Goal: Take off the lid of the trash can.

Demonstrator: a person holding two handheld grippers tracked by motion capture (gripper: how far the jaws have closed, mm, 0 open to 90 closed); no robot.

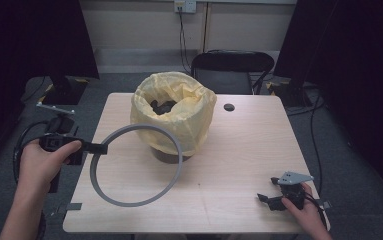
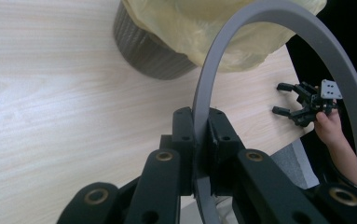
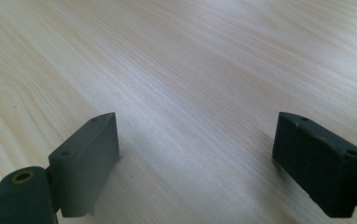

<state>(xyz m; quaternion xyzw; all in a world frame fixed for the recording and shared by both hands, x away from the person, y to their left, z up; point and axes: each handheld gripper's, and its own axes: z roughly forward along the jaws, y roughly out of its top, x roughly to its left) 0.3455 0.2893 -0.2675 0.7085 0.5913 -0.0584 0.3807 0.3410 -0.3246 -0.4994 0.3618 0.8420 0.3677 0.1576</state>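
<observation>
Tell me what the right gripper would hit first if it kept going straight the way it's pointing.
Probably just the table. The right gripper, jaws open and empty, points leftward low across bare wood; the grey ring lies further that way, though depth is unclear.

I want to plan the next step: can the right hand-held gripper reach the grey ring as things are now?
Probably yes. The right hand-held gripper rests open near the table's front right corner, and bare table lies between it and the grey ring, which the left hand-held gripper holds by its rim.

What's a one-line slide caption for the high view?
Left gripper clamps a grey ring in front of a yellow-bagged bin; right gripper rests open on the table.
</observation>
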